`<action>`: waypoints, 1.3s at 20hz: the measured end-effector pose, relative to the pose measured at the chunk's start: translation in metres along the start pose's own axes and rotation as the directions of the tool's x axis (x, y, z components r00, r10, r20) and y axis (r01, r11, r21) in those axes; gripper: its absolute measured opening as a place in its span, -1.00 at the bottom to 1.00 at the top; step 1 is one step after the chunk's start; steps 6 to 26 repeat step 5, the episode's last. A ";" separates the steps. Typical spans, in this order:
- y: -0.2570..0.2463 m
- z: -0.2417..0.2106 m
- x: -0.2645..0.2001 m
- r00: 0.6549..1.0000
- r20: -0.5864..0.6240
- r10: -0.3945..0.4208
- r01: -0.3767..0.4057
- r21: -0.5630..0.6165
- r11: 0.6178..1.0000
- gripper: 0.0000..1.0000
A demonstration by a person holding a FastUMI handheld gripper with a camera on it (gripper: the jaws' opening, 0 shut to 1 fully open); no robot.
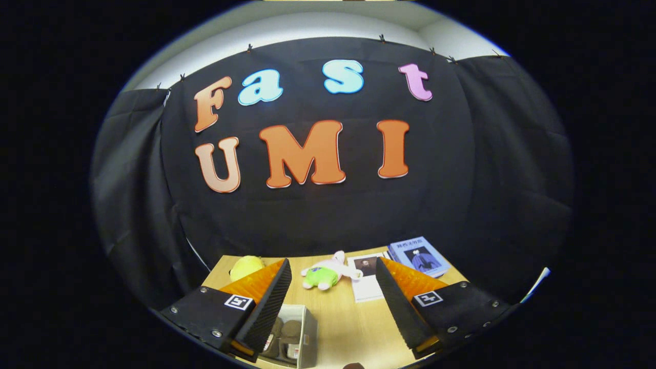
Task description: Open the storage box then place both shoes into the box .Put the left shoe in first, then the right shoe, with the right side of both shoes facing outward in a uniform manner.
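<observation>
The gripper (333, 287) hung wide open, holding nothing. The box (300, 333) lay below its left finger; descending blind risked striking the rim.

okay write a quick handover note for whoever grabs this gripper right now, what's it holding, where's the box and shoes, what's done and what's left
Gripper: open, fingers spread wide, holding nothing, raised above the wooden table.
Storage box: on the table beside the left finger, partly hidden by it. Its top looks open, with brownish shapes inside, possibly shoes; too hidden to tell how many or which way they face.
Beyond the fingers: a plush toy, a yellow toy, a blue book and a white booklet.
Left: check both shoes are in, right sides facing outward.
</observation>
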State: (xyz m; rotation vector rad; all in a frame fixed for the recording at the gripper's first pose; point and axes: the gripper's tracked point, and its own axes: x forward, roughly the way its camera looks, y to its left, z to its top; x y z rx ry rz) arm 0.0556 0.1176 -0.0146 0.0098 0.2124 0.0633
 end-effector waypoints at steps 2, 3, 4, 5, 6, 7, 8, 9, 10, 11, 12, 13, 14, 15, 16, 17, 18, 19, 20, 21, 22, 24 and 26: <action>-0.011 0.025 -0.013 0.999 0.051 -0.009 0.010 -0.022 1.000 0.97; -0.016 0.036 -0.020 0.997 0.074 -0.012 0.015 -0.033 0.999 0.97; -0.019 0.044 -0.026 0.996 0.093 -0.012 0.015 -0.035 0.999 0.97; -0.021 0.055 -0.032 0.994 0.109 -0.007 0.011 -0.037 0.999 0.97; -0.021 0.055 -0.032 0.994 0.109 -0.007 0.011 -0.037 0.999 0.97; -0.021 0.055 -0.032 0.994 0.109 -0.007 0.011 -0.037 0.999 0.97; -0.021 0.055 -0.032 0.994 0.109 -0.007 0.011 -0.037 0.999 0.97; -0.021 0.055 -0.032 0.994 0.109 -0.007 0.011 -0.037 0.999 0.97; -0.021 0.055 -0.032 0.994 0.109 -0.007 0.011 -0.037 0.999 0.97; -0.021 0.055 -0.032 0.994 0.109 -0.007 0.011 -0.037 0.999 0.97; -0.021 0.055 -0.032 0.994 0.109 -0.007 0.011 -0.037 0.999 0.97; -0.021 0.055 -0.032 0.994 0.109 -0.007 0.011 -0.037 0.999 0.97; -0.021 0.055 -0.032 0.994 0.109 -0.007 0.011 -0.037 0.999 0.97; -0.021 0.055 -0.032 0.994 0.109 -0.007 0.011 -0.037 0.999 0.97; -0.021 0.055 -0.032 0.994 0.109 -0.007 0.011 -0.037 0.999 0.97; -0.021 0.055 -0.032 0.994 0.109 -0.007 0.011 -0.037 0.999 0.97; -0.021 0.055 -0.032 0.994 0.109 -0.007 0.011 -0.037 0.999 0.97; -0.021 0.055 -0.032 0.994 0.109 -0.007 0.011 -0.037 0.999 0.97; -0.021 0.055 -0.032 0.994 0.109 -0.007 0.011 -0.037 0.999 0.97; -0.021 0.055 -0.032 0.994 0.109 -0.007 0.011 -0.037 0.999 0.97; -0.021 0.055 -0.032 0.994 0.109 -0.007 0.011 -0.037 0.999 0.97; -0.021 0.055 -0.032 0.994 0.109 -0.007 0.011 -0.037 0.999 0.97; -0.021 0.055 -0.032 0.994 0.109 -0.007 0.011 -0.037 0.999 0.97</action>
